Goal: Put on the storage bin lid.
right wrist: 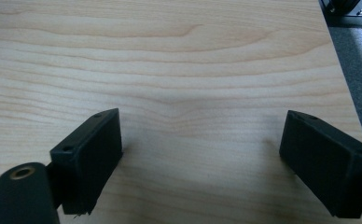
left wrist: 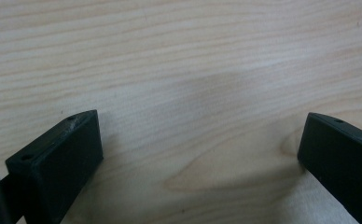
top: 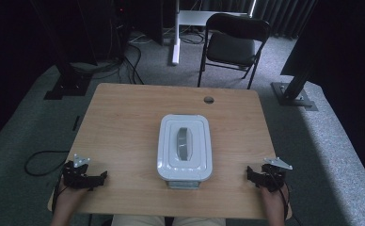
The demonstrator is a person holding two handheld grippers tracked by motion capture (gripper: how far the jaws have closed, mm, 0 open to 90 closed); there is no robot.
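A white lidded box (top: 185, 147) with a grey handle (top: 184, 144) on its lid sits in the middle of the wooden table (top: 124, 122), near the front. My left gripper (top: 89, 176) rests at the front left corner, well left of the box. Its jaws stand wide apart over bare wood (left wrist: 202, 140) with nothing between them. My right gripper (top: 258, 178) rests at the front right corner, right of the box. Its jaws are also wide apart over bare wood (right wrist: 202, 144).
A round cable hole (top: 209, 100) lies near the table's far edge. Beyond the table stand a black folding chair (top: 232, 42), a white desk leg (top: 175, 33) and dark stand bases (top: 293, 94). The table's right edge and grey carpet (right wrist: 356, 84) appear in the right gripper view.
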